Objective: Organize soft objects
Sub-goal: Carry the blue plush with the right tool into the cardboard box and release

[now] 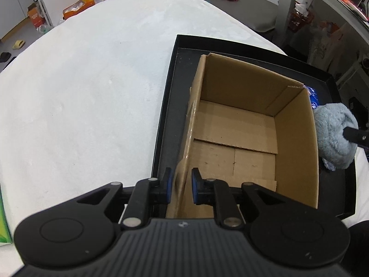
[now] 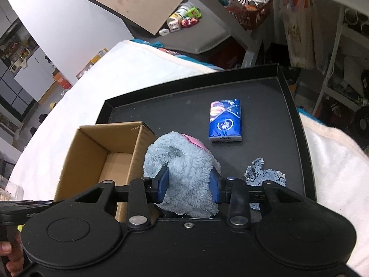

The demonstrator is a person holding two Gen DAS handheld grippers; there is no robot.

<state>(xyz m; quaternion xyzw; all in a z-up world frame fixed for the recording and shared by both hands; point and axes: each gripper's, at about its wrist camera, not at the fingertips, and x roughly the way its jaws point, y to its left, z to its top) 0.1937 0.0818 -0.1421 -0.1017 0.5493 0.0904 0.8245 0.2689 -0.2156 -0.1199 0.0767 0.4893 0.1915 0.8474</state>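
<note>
An open, empty cardboard box [image 1: 235, 124] stands in a black tray [image 1: 170, 106]. My left gripper [image 1: 181, 185] is shut on the box's near left wall, one blue pad on each side. In the right wrist view my right gripper [image 2: 188, 185] is shut on a fluffy light-blue plush item [image 2: 184, 168] with a pink patch, held just right of the box [image 2: 96, 152]. The plush [image 1: 334, 136] also shows at the right edge of the left wrist view. A blue tissue pack [image 2: 225, 121] and a scrap of pale denim cloth [image 2: 263, 173] lie on the tray [image 2: 265, 115].
The tray rests on a white cloth-covered surface [image 1: 80, 97]. A green box [image 1: 3, 221] edges in at the left. Behind are a dark grey table [image 2: 203, 39] with small toys and bottles, a red basket [image 2: 251, 11] and shelving. A hand [image 2: 9, 254] shows at lower left.
</note>
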